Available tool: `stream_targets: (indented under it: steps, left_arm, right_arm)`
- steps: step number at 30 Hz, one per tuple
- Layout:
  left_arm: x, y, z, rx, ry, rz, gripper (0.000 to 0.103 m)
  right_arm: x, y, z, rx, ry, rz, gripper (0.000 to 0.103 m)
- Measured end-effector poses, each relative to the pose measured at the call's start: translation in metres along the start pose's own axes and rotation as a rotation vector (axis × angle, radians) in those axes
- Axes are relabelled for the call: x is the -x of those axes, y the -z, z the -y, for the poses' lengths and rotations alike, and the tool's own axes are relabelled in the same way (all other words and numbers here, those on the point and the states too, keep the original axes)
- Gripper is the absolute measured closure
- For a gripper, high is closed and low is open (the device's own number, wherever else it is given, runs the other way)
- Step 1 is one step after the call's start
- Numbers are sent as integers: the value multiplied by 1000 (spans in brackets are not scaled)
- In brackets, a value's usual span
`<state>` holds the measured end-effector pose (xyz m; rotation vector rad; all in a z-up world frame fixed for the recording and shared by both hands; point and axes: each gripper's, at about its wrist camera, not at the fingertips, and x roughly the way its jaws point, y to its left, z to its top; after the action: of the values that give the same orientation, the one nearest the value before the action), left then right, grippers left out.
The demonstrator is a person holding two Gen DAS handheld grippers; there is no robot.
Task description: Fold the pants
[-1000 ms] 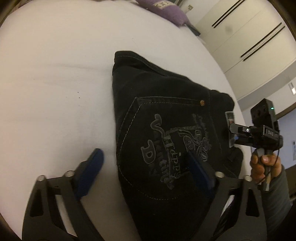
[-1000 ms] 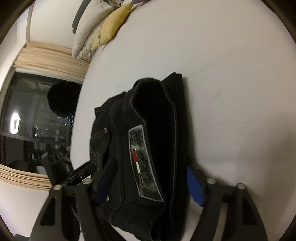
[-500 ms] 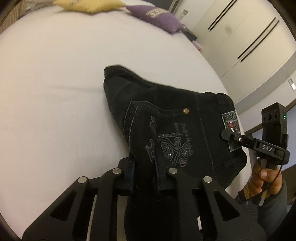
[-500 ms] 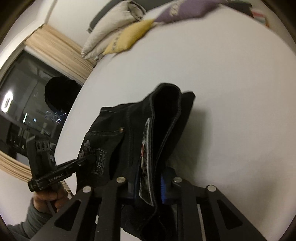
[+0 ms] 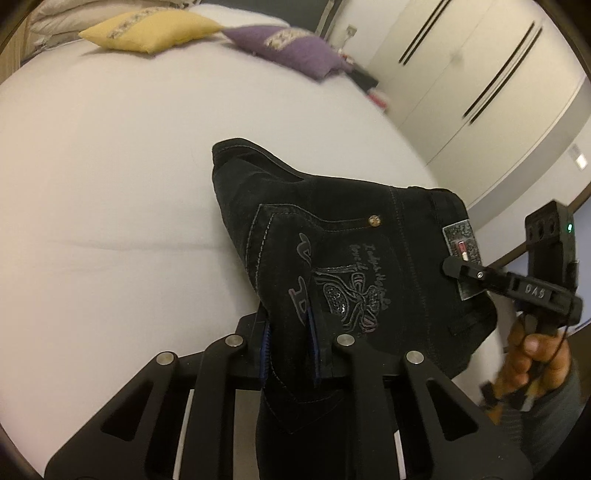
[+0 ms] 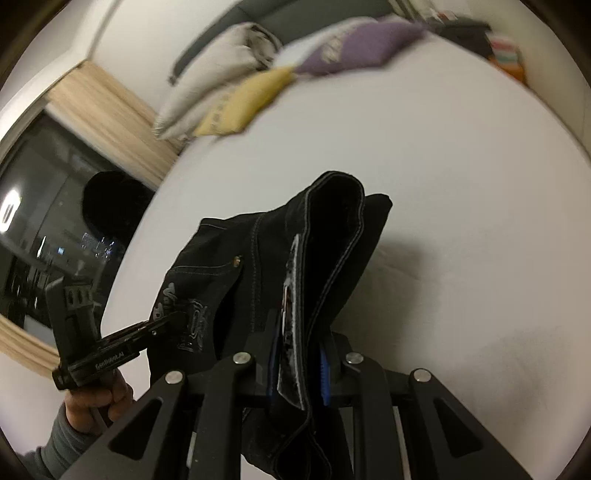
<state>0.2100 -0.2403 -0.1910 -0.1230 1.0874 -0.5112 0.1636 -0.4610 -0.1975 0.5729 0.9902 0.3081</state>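
The folded black jeans (image 5: 332,236) with a stitched back pocket and a grey waistband patch (image 5: 461,247) hang lifted above the white bed (image 5: 92,166). My left gripper (image 5: 290,350) is shut on the pocket edge of the jeans. My right gripper (image 6: 299,365) is shut on the waistband by the patch (image 6: 291,288). The right gripper also shows in the left wrist view (image 5: 454,267), pinching the waistband. The left gripper shows in the right wrist view (image 6: 166,325), holding the jeans (image 6: 295,240) at the pocket side.
A yellow pillow (image 5: 147,31) and a purple pillow (image 5: 291,48) lie at the head of the bed, with white pillows (image 6: 218,77) behind. White wardrobe doors (image 5: 472,74) stand to the right. A dark window (image 6: 44,229) with curtains is to the left.
Both grippers went from open around the jeans to shut on them. They have lifted the folded jeans off the bed and both views have tilted up toward the pillows.
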Motion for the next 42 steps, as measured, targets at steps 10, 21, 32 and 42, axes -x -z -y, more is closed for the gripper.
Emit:
stream_targets:
  steps: [10, 21, 32, 42]
  left_arm:
    - [-5, 13, 4, -37, -143, 54, 40]
    - [160, 77, 68, -218, -424, 463, 0]
    - [314, 155, 122, -238, -408, 694, 0]
    - [328, 165, 133, -158, -479, 568, 0]
  right_arm:
    - [15, 32, 47, -134, -11, 58, 35]
    - [159, 89, -87, 267, 352, 606, 0]
    - [242, 154, -179, 391, 404, 841, 0]
    - [258, 182, -211, 422, 408, 826, 0]
